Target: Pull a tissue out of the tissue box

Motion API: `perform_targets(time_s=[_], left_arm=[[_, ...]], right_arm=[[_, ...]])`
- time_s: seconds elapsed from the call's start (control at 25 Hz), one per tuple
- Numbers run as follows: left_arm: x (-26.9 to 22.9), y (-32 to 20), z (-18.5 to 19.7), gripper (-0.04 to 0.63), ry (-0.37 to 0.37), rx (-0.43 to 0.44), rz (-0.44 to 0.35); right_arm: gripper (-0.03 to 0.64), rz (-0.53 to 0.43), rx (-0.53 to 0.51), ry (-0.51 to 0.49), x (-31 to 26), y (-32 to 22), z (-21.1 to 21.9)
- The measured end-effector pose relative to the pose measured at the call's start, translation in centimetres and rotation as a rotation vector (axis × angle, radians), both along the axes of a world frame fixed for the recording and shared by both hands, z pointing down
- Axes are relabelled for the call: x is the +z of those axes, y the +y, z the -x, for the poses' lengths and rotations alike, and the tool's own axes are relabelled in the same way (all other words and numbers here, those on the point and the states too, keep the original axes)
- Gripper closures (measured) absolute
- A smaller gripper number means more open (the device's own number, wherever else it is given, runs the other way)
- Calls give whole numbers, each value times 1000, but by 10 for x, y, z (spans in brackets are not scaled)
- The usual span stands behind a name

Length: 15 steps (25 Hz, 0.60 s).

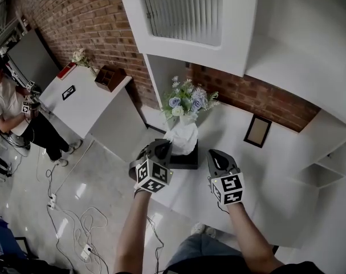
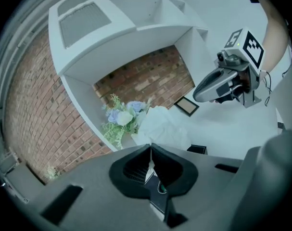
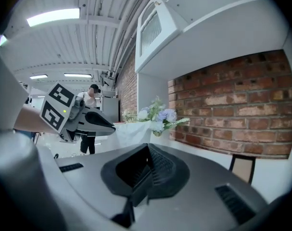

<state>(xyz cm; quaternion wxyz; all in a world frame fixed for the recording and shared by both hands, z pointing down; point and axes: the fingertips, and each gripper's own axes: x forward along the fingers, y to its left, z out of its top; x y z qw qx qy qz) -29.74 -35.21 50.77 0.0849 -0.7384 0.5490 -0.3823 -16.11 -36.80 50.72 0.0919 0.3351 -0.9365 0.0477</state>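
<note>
1. White tissue (image 1: 183,137) stands out of the top of the black tissue box (image 1: 187,162) as a bunched cone. Its long axis is upright, the wide part is at the box and the narrower end points up.
2. The tissue box lies flat on the white tabletop (image 1: 258,176), just in front of a bunch of pale blue and white flowers (image 1: 187,99). Which way its long side runs, I cannot tell.
3. The left gripper (image 1: 168,148) is at the left side of the tissue and points a little downward. Its jaws are pressed together, with a thin white edge of the tissue pinched between them.
4. The right gripper (image 1: 216,154) is beside the box on the right, apart from it and nearly level. Its jaws are closed on each other and nothing is between them.
5. A small picture frame (image 1: 257,131) leans against the brick wall (image 1: 264,104) to the right of the flowers.
6. A person (image 1: 7,110) is by another white table, far to the left.
</note>
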Motion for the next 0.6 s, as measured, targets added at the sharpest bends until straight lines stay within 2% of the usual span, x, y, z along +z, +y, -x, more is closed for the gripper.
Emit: perform_targets(time_s=[0.2,0.36,0.6], left_arm=[[-25,4,-30,584,77,9,-97],[-45,2,-63,584,226,23,-169],[-63,-7,-118,584,373,55,-239]], right_arm=[[618,-34,135,-47,-16,-8,-49],[618,-60,237,-73,-30,-10,-95],[618,-110,377,-96,-45,-10,-166]])
